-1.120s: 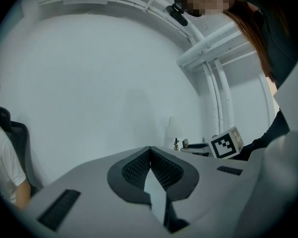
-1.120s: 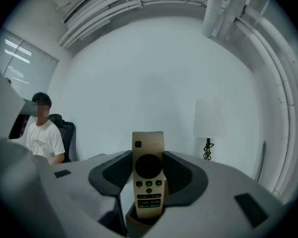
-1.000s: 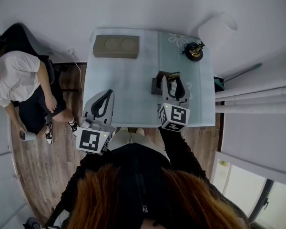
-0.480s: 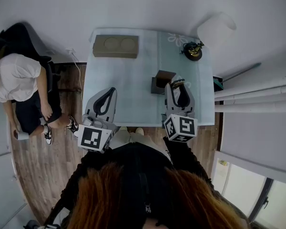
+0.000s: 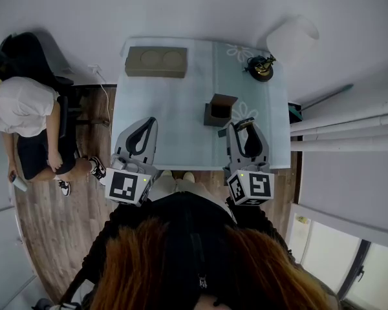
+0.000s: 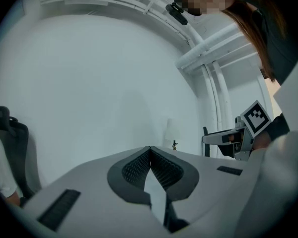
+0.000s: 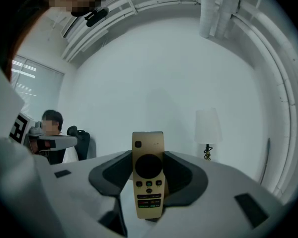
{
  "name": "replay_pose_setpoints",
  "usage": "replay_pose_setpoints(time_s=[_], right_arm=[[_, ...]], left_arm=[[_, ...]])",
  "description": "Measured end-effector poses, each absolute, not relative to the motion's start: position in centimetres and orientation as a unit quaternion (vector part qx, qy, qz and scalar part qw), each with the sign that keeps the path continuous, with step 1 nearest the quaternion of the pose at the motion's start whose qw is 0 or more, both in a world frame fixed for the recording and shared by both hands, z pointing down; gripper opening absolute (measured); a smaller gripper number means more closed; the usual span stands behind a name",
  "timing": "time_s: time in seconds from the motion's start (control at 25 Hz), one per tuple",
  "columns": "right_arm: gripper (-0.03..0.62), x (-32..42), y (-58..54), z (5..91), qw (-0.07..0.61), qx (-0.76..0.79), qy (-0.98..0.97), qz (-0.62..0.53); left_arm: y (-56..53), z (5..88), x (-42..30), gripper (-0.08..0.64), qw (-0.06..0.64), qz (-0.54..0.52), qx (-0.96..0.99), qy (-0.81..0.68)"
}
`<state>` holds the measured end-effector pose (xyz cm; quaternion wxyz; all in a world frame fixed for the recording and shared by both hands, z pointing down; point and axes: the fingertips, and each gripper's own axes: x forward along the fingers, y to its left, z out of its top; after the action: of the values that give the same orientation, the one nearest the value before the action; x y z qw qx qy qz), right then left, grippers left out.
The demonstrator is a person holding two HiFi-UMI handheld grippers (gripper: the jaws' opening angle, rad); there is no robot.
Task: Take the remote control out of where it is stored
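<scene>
Right hand-held gripper (image 5: 244, 130) is clamped on the remote (image 7: 148, 172). The remote stands upright between the pads with its button face to the right gripper view's camera and its top end poking past the jaw tips. In the head view the remote (image 5: 240, 124) hangs over the near edge of the surface (image 5: 181, 124), outside the open brown box (image 5: 220, 110) and just on its near right. Left hand-held gripper (image 5: 147, 125) sits over the near-left edge with its jaws closed tip to tip on nothing, well apart from the box. Farther back there's a tan block (image 5: 156, 62) with two round recesses at far left and a dark ornament (image 5: 261, 68) at far right. A white lamp (image 5: 291, 41) is past the corner, and a seated person (image 5: 26, 108) is off to the left.
</scene>
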<state>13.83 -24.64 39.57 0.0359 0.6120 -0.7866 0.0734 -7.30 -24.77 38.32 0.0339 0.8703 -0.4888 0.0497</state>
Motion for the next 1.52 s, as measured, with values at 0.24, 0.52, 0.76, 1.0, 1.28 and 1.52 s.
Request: replay_pose_setpoints(time_s=[0.24,0.52,0.76,1.0,1.28,1.52], right_arm=[[0.202,13.7,-23.5,38.8,0.034,0.608,-0.790,0.077],[0.202,13.5,-23.3,37.9,0.024,0.602,-0.795,0.069],[0.202,13.5,-23.4,37.4,0.017,0.600,-0.798,0.062],[0.202,13.1,-23.2,36.5,0.003,0.590,-0.806,0.049],[0.202,12.9,-22.8,36.2,0.004,0.585,-0.810,0.037],[0.202,12.8,-22.7,36.0,0.004,0.584,-0.811,0.038]], left_arm=[[-24.5,38.6,-7.3,0.000,0.035,0.045,0.870,-0.489],[-24.5,38.2,-6.7,0.000,0.030,0.046,0.872,-0.487],[-24.3,38.5,-6.2,0.000,0.027,0.037,0.874,-0.483],[-23.9,38.4,-6.1,0.000,0.026,0.037,0.874,-0.484],[-23.4,38.5,-5.8,0.000,0.027,0.037,0.874,-0.484],[-23.1,38.4,-5.7,0.000,0.029,0.038,0.874,-0.483]])
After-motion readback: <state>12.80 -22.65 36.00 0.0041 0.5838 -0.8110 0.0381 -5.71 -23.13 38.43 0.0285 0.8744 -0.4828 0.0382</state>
